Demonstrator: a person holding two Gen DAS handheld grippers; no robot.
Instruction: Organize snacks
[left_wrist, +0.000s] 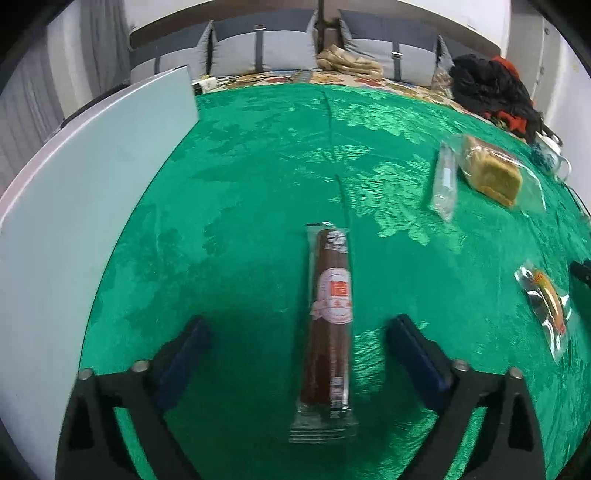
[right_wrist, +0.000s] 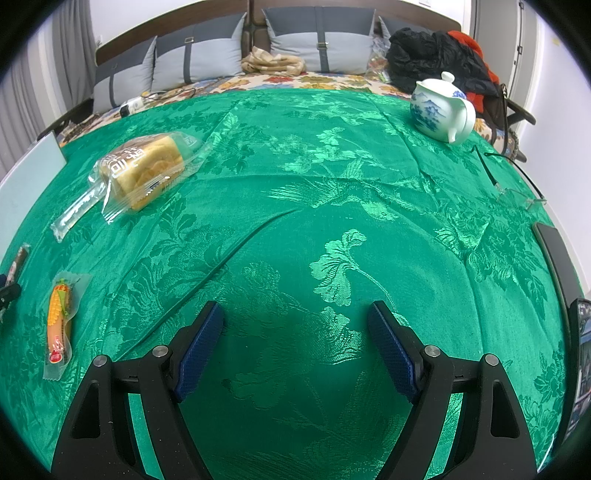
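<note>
Green brocade cloth (left_wrist: 258, 166) covers the worktop under both tongs, each pitched steeply downward. Left tongs (left_wrist: 299, 339) stand wide apart, straddling a long brown sausage stick (left_wrist: 328, 325) in clear wrap that lies flat, touched by neither pad. Right tongs (right_wrist: 295, 325) gape over bare cloth, holding nothing. Farther left lie a corn sausage pack (right_wrist: 59, 317), then a wrapped bread loaf (right_wrist: 144, 170). A porcelain teapot (right_wrist: 441, 109) sits at the far right.

Long dark-brown sausage stick (left_wrist: 330, 325) in clear wrap, flat, lengthwise at lower centre, wrapped bread loaf (left_wrist: 493, 170) lying upper right, slim clear packet (left_wrist: 445, 179) touching its left, corn-printed sausage packet (left_wrist: 547, 302) at right edge.
</note>
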